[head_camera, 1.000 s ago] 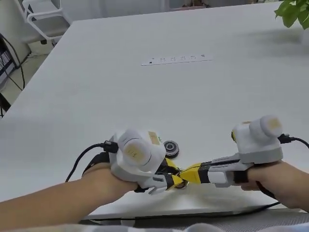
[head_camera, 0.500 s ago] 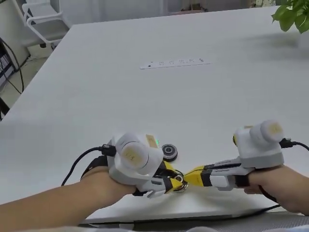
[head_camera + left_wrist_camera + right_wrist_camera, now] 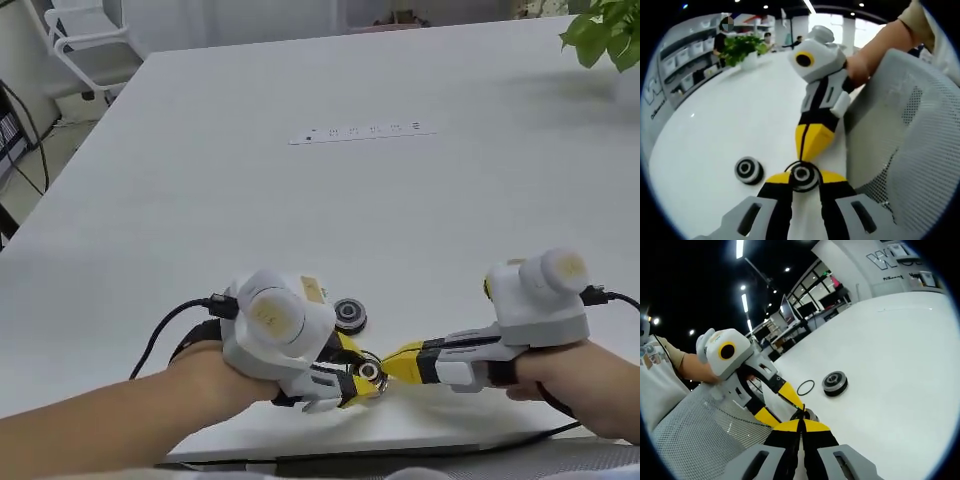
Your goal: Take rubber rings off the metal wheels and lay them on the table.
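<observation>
My left gripper (image 3: 362, 378) is shut on a small metal wheel (image 3: 802, 174) near the table's front edge; its yellow fingertips (image 3: 777, 178) clamp the wheel from both sides. My right gripper (image 3: 388, 366) comes in from the right, and its jaws (image 3: 801, 421) are shut against the wheel's rim, pinching the thin black rubber ring (image 3: 789, 167) there. A second wheel (image 3: 349, 313) with a dark ring on it lies flat on the table just behind the left gripper. One loose black ring (image 3: 806, 387) lies on the table beside that wheel (image 3: 834, 381).
The white table (image 3: 330, 200) stretches far ahead. A flat white power strip (image 3: 362, 131) lies mid-table and a green plant (image 3: 603, 28) stands at the far right corner. A grey mesh chair back (image 3: 900, 150) is close below the grippers.
Both grippers stay together at the held wheel. The left gripper has turned slightly, so the wheel's face shows more. The wheel on the table has not moved.
</observation>
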{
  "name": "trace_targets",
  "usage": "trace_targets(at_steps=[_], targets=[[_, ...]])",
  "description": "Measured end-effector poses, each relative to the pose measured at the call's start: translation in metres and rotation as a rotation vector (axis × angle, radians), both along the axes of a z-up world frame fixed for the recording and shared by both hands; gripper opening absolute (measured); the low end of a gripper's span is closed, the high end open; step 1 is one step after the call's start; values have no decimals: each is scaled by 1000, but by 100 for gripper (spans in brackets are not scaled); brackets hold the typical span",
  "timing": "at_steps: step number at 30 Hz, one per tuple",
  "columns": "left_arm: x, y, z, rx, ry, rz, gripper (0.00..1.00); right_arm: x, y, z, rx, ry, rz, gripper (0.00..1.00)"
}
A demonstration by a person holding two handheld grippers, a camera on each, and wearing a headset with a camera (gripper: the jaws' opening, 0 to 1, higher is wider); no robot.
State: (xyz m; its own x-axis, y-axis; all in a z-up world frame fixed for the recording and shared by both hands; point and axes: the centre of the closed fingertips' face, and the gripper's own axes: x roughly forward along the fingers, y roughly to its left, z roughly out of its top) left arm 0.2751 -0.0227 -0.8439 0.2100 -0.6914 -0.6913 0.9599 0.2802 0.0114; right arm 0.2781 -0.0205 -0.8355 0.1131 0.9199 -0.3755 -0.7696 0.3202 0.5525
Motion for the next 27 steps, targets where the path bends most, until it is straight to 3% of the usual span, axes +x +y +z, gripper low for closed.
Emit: trace_targets(at_steps=[15, 27], targets=[[-2, 9, 30, -69, 3, 20, 30, -4, 1, 11, 20, -5, -6, 0], [-2, 35, 53, -99, -22, 78, 42, -2, 2, 19, 33, -11, 8, 0]])
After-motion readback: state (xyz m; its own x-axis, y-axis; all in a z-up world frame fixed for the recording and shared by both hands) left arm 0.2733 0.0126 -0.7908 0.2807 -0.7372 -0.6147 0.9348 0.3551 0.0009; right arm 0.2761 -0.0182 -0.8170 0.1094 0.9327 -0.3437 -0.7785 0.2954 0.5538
